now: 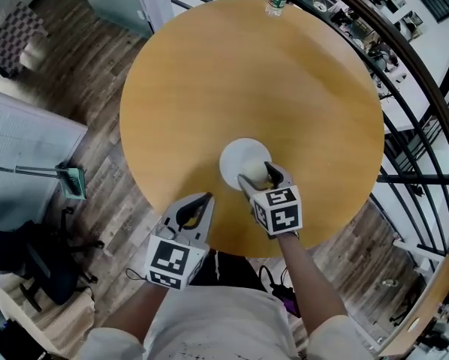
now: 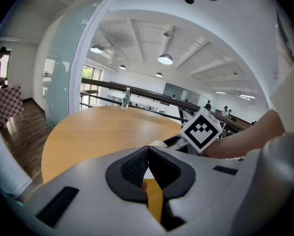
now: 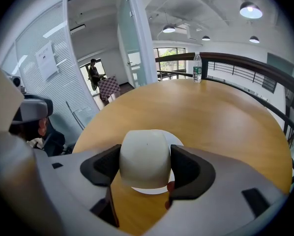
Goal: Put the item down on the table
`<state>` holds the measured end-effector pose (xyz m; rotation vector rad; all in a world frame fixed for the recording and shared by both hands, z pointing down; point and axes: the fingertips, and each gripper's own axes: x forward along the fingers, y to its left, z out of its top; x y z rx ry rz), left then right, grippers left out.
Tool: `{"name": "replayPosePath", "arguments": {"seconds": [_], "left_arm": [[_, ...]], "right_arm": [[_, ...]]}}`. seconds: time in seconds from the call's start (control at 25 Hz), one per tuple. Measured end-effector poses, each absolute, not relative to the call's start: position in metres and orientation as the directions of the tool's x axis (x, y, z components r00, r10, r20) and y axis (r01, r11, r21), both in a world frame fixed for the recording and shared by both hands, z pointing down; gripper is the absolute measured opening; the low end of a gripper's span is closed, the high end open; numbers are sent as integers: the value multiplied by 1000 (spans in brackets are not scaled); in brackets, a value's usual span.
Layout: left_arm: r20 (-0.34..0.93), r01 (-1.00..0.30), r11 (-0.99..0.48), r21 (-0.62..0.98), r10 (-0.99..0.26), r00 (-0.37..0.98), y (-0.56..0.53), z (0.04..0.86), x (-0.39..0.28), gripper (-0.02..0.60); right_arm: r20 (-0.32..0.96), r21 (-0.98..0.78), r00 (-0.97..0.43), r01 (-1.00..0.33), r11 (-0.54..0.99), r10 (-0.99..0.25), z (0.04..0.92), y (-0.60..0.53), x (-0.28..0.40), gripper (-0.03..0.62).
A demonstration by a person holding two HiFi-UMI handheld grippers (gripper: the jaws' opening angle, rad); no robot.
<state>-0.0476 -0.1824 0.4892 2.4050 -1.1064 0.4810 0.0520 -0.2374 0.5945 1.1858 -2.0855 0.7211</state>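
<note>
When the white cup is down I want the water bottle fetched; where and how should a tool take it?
Grip the water bottle round its straight body, below the cap, jaws level, coming across the table from the near side. It stands upright at the far edge with the railing close behind, so that side looks the most open. The left tool is shut and empty.

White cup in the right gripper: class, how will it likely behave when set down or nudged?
The white cup looks like glazed ceramic: probably stiff, and apt to chip if dropped. Its smooth, rounded sides may slip in the right gripper. On the saucer, it could slide.
</note>
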Motion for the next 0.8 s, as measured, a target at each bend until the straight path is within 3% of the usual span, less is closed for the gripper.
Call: {"name": "replayPosePath", "arguments": {"seconds": [0.8], "left_arm": [[520, -782, -574, 244, -603, 605, -186, 509, -65, 21]], "right_arm": [[812, -105, -355, -870, 482, -464, 646, -252, 47, 316]]}}
